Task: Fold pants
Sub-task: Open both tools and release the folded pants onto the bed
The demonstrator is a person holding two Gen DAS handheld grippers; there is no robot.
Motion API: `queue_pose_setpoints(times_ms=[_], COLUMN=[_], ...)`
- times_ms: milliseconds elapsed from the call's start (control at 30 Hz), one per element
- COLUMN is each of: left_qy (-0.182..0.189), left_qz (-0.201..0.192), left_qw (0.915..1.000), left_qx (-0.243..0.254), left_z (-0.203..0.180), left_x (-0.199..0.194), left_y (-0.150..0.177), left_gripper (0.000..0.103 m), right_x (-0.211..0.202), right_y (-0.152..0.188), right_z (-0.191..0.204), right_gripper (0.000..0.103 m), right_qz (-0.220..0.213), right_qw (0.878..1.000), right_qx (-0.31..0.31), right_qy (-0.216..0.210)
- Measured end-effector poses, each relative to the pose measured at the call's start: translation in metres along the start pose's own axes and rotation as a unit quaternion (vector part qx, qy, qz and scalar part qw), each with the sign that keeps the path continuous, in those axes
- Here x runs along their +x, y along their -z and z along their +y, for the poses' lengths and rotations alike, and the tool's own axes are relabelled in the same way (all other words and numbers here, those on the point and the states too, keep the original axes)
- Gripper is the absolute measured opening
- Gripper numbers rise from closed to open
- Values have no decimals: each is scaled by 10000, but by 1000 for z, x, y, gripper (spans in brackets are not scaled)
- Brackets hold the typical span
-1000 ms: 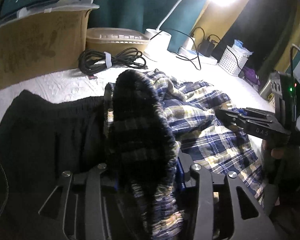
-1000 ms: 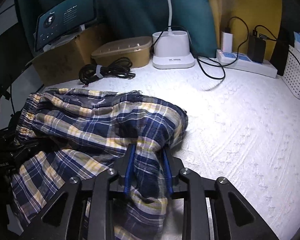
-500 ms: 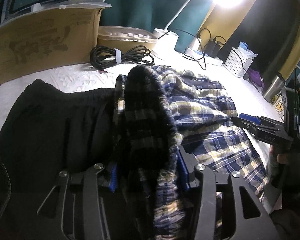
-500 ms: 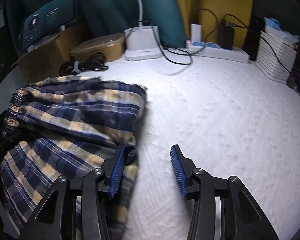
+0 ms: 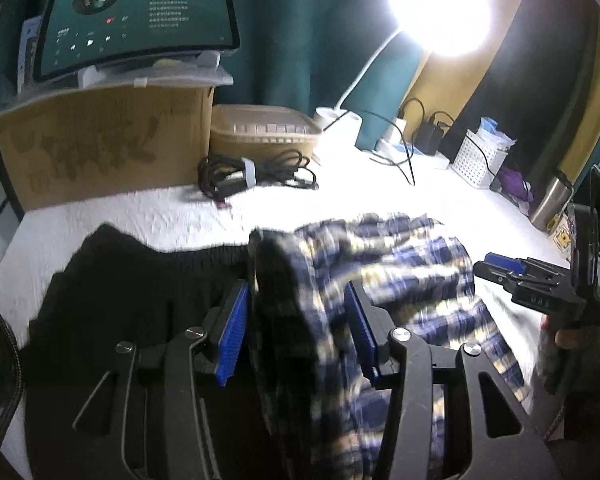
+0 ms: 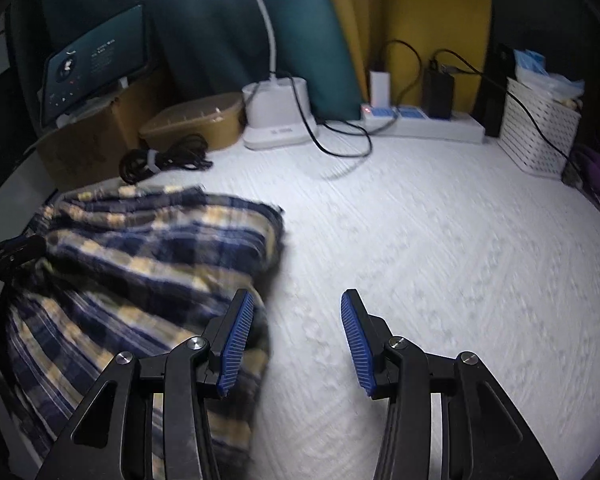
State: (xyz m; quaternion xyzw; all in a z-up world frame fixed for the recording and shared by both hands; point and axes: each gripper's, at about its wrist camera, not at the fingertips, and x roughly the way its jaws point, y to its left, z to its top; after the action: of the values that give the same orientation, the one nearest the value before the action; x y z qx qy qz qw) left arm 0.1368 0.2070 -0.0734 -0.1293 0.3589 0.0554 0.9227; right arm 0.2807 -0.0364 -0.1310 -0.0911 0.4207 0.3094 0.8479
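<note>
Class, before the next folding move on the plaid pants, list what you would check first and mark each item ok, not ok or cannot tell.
1. Right claw open and empty: ok.
2. Left claw open, with the plaid pants bunched between its fingers: ok.
3. Plaid pants lying flat and smooth: not ok, they are rumpled.
4. Plaid pants separate from the black garment: not ok, they overlap.
5. Bare white cover beside the pants: ok.
6. Seams aligned: cannot tell, blurred.
</note>
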Motion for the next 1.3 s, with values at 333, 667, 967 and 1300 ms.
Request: queue_pose_setpoints(times_ms=[333, 667, 967, 1300], left_qy=[-362, -450, -407, -374], left_qz=[360, 485, 71, 298], left_qw=[9986, 9977, 9990, 9984], left_qx=[105, 155, 180, 306], left_z=[14, 20, 3, -9], left_x=[37, 47, 18, 8], left_y=[-12, -9, -7, 23], left_gripper=[48, 53, 53, 53], right_x=[41, 48, 26, 2], right_y=[-22, -20, -16, 11], right_z=[12, 7, 9, 26], right_gripper=[47, 49, 51, 51], right_qz=[187, 261, 225, 298], right_qw=[9996, 9995, 9996, 9993], right_qx=[-173, -127, -45, -210], right_qy=[78, 90, 144, 67])
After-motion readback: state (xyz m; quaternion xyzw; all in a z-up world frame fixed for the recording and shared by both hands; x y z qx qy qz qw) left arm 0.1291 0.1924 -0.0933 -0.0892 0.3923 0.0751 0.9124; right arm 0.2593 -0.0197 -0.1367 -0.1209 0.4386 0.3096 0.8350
